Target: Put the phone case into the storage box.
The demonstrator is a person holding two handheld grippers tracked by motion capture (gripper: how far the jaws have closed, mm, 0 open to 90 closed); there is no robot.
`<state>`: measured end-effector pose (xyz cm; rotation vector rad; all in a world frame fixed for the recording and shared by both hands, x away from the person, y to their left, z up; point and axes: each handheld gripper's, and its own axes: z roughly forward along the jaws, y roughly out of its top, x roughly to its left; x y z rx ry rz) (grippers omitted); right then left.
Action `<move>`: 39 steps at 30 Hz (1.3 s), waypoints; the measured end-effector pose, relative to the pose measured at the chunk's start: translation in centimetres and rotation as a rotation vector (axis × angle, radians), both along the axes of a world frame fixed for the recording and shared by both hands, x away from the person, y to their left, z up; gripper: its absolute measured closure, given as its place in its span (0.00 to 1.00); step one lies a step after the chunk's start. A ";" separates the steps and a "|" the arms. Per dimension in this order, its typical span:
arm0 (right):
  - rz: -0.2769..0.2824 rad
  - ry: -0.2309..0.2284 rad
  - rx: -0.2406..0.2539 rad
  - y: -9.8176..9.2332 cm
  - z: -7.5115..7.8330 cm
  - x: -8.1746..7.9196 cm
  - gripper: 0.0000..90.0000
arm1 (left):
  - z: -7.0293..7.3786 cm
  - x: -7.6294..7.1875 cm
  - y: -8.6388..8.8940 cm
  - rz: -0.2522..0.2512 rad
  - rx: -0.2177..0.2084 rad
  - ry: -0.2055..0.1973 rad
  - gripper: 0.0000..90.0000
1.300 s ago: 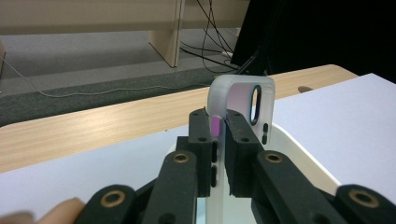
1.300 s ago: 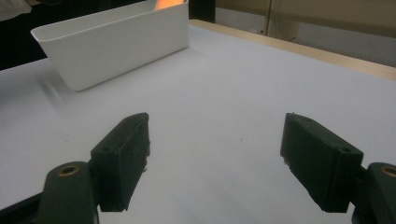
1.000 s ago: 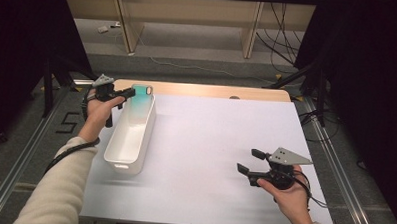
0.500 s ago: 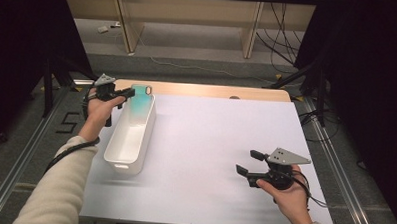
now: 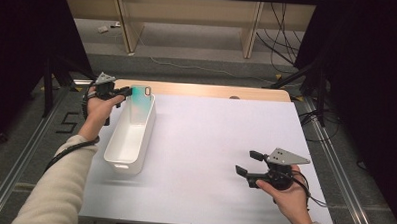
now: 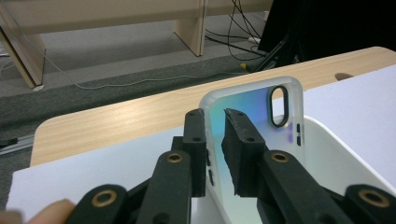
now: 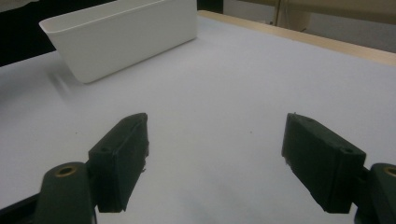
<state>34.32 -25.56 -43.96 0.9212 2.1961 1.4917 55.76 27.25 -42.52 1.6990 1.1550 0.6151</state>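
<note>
- Your left gripper [image 6: 215, 122] is clamped on the phone case [image 6: 261, 112], upright over the white bin's [image 5: 130, 139] far end.
- Your right gripper [image 7: 215, 158] is released, over the bare bench [image 5: 210, 142].

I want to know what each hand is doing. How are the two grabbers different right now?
The left gripper is shut on the phone case, held upright over the white bin; the right gripper is open and holds nothing. The left is by the table's far edge, the right near the front. Both have black jaws.
</note>
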 end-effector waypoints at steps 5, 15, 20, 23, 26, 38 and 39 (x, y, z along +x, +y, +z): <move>0.000 0.001 0.000 0.0 0.0 0.0 0.27 | 0.2 -0.2 0.1 0.010 0.003 -0.004 0.86; -0.011 0.020 -0.034 -0.2 0.2 -0.1 0.25 | 0.8 -1.1 0.4 0.010 -0.008 -0.005 0.77; -0.013 0.015 -0.038 -0.2 0.2 -0.1 0.24 | 1.1 -1.9 0.6 -0.003 -0.043 -0.003 0.65; -0.015 0.014 -0.039 -0.2 0.2 -0.1 0.24 | 1.4 -2.6 0.6 -0.024 -0.058 -0.002 0.56; -0.018 0.025 -0.038 -0.2 0.3 -0.2 0.24 | 1.8 -3.3 0.4 -0.036 -0.064 -0.011 0.46; -0.006 0.013 -0.027 0.0 0.1 0.0 0.23 | 2.8 -5.7 -0.8 -0.025 -0.035 -0.025 0.11; -0.006 0.014 -0.027 0.0 0.1 0.0 0.23 | 2.9 -5.9 -0.9 -0.024 -0.030 -0.028 0.09</move>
